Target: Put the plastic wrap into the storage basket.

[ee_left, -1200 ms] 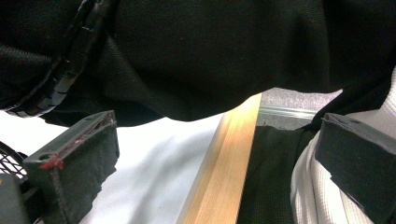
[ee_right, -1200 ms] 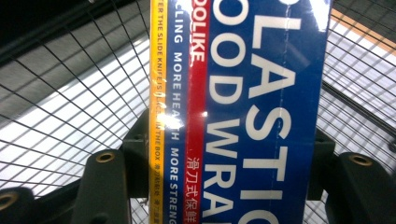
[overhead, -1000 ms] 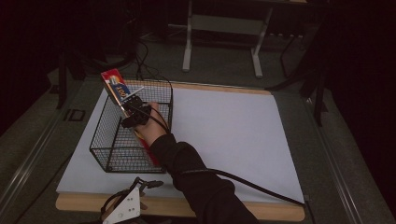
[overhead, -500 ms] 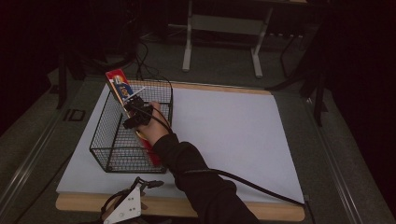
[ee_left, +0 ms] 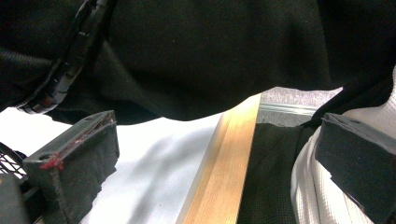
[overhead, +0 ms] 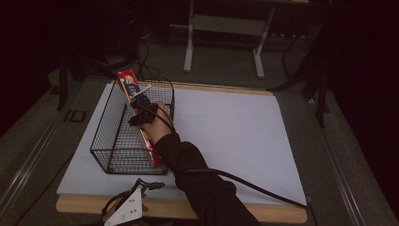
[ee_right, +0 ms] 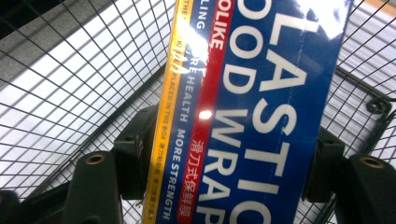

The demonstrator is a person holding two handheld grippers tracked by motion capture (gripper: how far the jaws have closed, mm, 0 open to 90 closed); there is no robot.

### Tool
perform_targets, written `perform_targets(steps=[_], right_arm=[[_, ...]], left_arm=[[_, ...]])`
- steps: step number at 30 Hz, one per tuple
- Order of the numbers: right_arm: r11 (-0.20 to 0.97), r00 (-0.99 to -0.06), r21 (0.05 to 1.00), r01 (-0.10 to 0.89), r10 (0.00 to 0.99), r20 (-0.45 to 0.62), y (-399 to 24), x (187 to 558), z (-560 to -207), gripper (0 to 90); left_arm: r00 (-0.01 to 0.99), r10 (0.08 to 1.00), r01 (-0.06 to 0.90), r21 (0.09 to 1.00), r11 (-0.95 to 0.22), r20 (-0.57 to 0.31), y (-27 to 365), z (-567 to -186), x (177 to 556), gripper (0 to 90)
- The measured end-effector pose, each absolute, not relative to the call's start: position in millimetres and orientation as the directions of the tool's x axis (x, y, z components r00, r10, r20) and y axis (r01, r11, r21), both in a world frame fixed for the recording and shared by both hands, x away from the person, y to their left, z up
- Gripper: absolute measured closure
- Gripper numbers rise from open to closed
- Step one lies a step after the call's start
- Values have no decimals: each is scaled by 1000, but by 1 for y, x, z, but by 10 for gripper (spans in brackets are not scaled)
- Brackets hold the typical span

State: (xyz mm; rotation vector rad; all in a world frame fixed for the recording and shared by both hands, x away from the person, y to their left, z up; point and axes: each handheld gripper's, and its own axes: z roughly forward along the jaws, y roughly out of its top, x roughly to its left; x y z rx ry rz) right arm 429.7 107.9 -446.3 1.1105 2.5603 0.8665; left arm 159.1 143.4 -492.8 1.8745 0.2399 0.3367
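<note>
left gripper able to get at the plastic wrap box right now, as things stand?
Probably not directly. The left gripper sits open at the table's near edge, and the person's right forearm crosses between it and the wire basket, where the right gripper clamps the plastic wrap box.

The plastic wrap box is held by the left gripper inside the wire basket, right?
Not quite. It is the right gripper that holds the plastic wrap box inside the wire basket. The right gripper view shows its own jaws closed on both sides of the box. The left gripper sits at the table's near edge, jaws apart with nothing between them.
</note>
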Motion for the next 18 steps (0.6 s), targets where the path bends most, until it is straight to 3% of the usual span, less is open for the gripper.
perform_targets(steps=[10,18], right_arm=[[546,-698,603,582,716,26,108,431,-450,315],[528,-745,666,527,664,64,96,425,-431,158]], left_arm=[[938,328,-1,947,-321,112,144,-493,159,2],[938,327,-2,947,-322,113,143,-493,159,2]])
